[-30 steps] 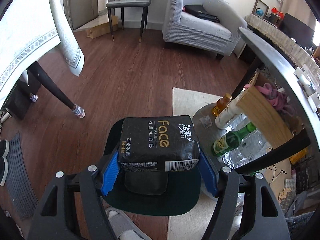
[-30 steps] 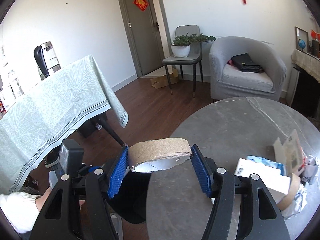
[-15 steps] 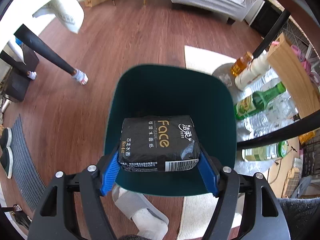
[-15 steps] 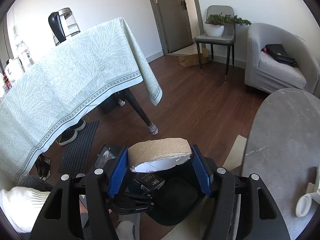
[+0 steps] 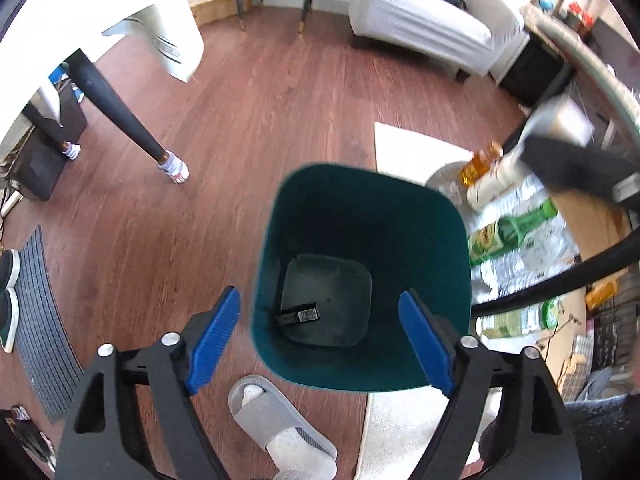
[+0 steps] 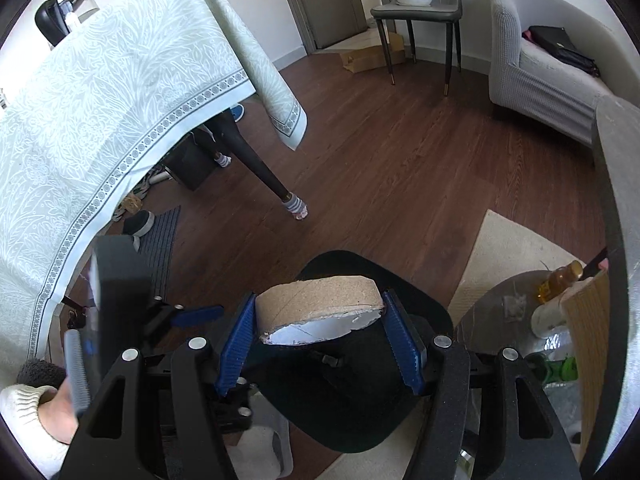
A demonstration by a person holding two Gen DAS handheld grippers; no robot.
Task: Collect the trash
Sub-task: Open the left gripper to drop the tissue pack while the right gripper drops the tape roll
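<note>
My left gripper [image 5: 320, 336] is open and empty above the dark green trash bin [image 5: 440, 232], its blue pads [image 5: 214, 340] either side of the bin's near part. The black tissue pack [image 5: 298, 315] lies at the bin's bottom. My right gripper [image 6: 320, 340] is shut on a cardboard tape roll [image 6: 316, 298] and holds it over the bin [image 6: 424, 308]. The left gripper also shows in the right wrist view [image 6: 196, 314], at lower left, beside the bin.
Bottles [image 5: 508, 232] lie and stand on a low round shelf right of the bin. A grey slipper [image 5: 280, 420] lies on the wood floor by a cream rug [image 5: 404, 144]. A tablecloth-covered table [image 6: 100, 92] and its leg [image 5: 120, 116] stand left. A grey armchair [image 6: 540, 64] stands far back.
My left gripper opened and the black tissue pack dropped into the bin. My right gripper moved with the tape roll to above the bin.
</note>
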